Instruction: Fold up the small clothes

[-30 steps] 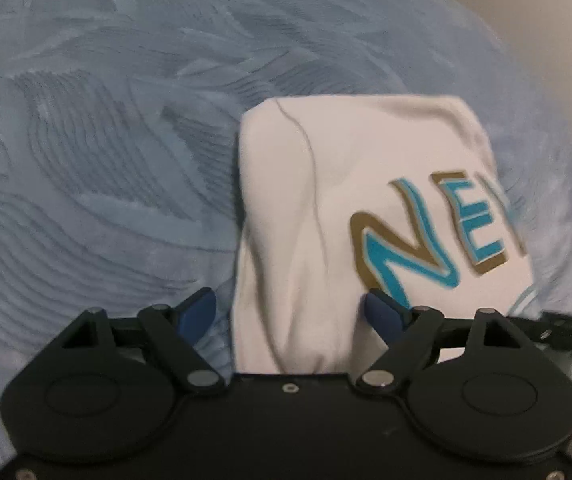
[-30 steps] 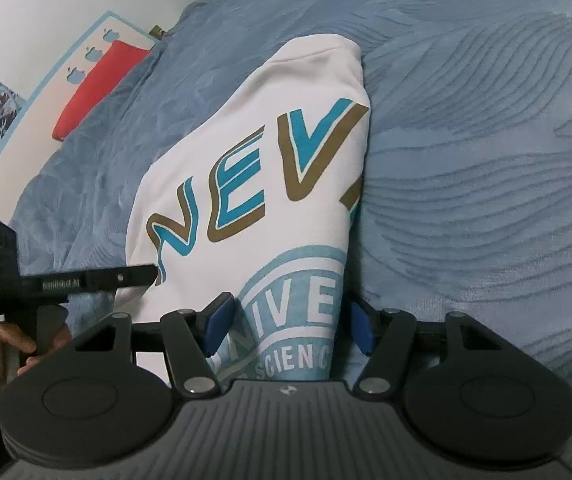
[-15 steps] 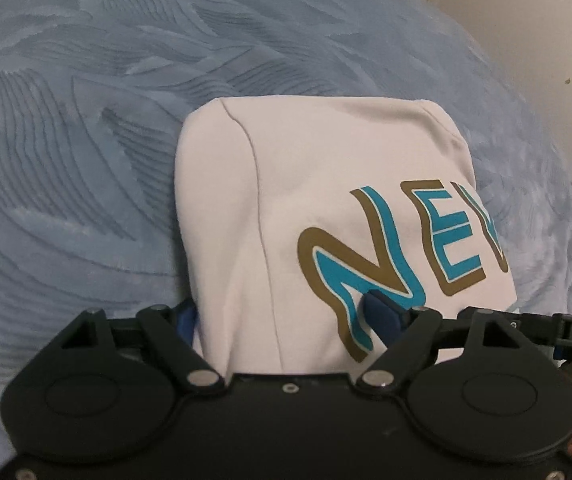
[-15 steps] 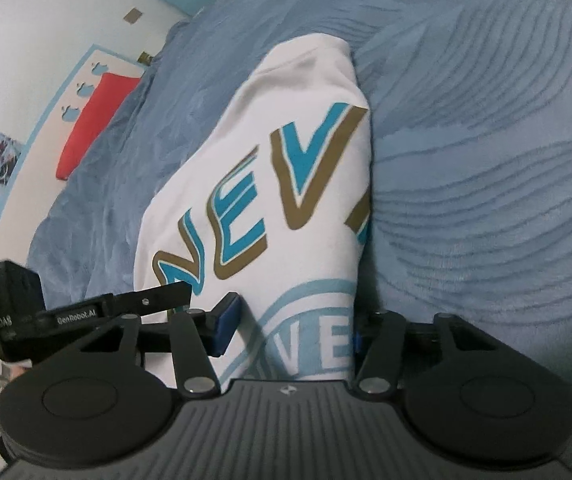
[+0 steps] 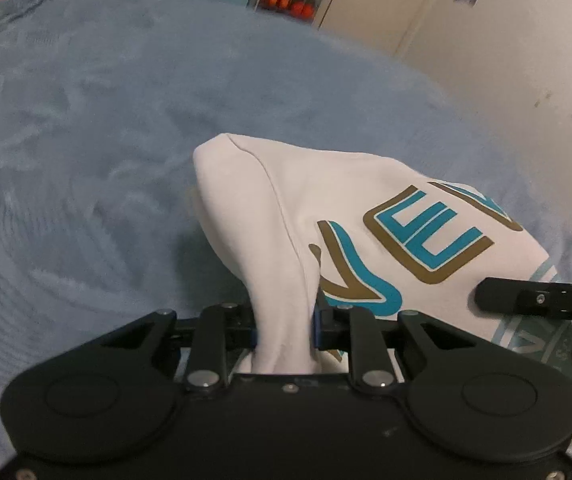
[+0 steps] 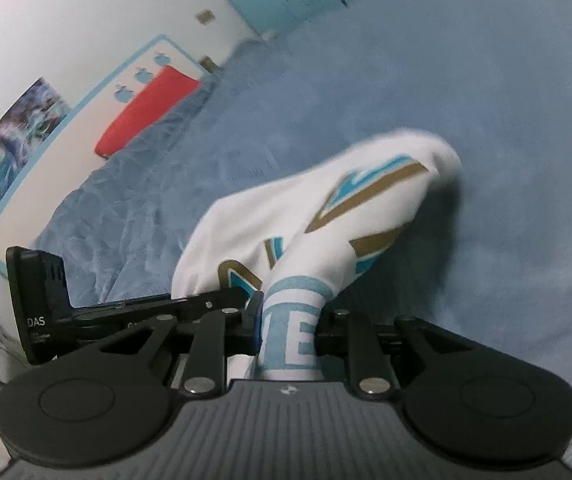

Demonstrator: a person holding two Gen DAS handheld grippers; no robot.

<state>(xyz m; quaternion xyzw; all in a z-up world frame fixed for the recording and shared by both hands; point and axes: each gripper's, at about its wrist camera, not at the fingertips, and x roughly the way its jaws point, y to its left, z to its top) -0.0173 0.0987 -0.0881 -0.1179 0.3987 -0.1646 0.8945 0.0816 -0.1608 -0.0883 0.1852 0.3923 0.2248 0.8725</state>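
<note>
White shirt (image 5: 350,216) bunching in both tools: I'm seeing left gripper (image 5: 284,330) and right gripper (image 6: 288,330) jaws just closing, now clenching its near hem, lifting it off the blue bedspread (image 5: 106,140); far edge trailing mid-bed.

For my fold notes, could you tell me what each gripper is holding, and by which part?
Both hold the white shirt by its near edge: left gripper at the plain corner, right gripper at the printed corner, having just closed.

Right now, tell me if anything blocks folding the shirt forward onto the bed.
Nothing visible does. Both claws, left and right, have just closed on the shirt's near edge, and only bare blue bedspread lies beyond it.
</note>
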